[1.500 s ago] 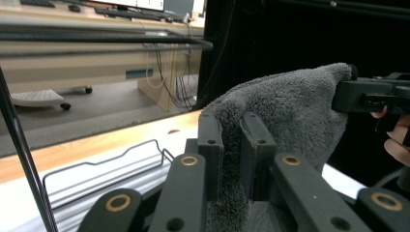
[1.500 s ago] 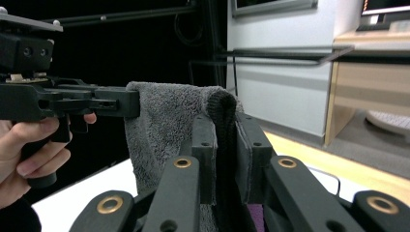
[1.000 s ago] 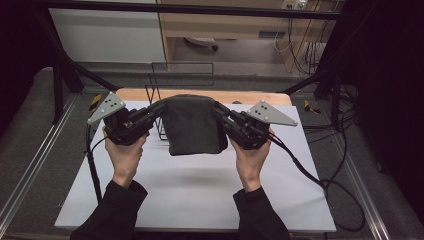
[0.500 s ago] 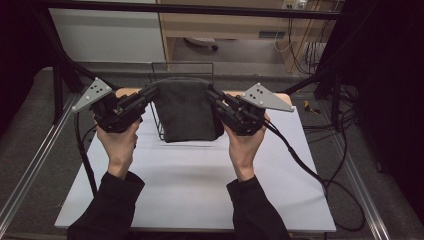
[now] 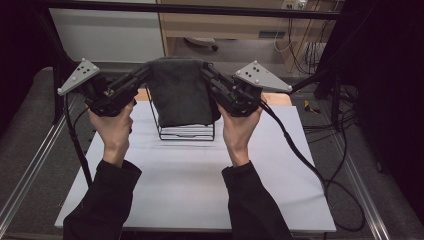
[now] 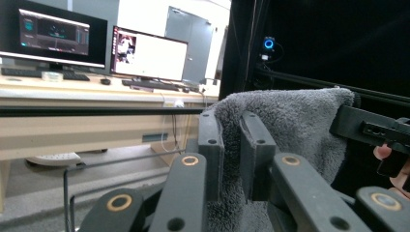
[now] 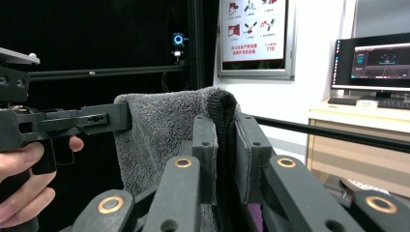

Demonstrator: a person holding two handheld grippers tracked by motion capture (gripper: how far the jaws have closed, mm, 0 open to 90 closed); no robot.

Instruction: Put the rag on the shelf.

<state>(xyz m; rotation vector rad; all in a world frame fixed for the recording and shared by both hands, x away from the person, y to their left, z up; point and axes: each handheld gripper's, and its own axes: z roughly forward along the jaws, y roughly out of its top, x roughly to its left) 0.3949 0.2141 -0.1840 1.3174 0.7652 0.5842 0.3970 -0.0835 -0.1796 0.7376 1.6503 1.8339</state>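
My left gripper (image 5: pixel 142 76) is clamped on one top corner of the grey towel (image 5: pixel 180 92), and my right gripper (image 5: pixel 207 75) pinches the other corner. The towel hangs stretched between them, raised above the black wire rack (image 5: pixel 187 132), its lower edge just over the rack's top. The rack stands on the white table (image 5: pixel 200 185), near its far edge.
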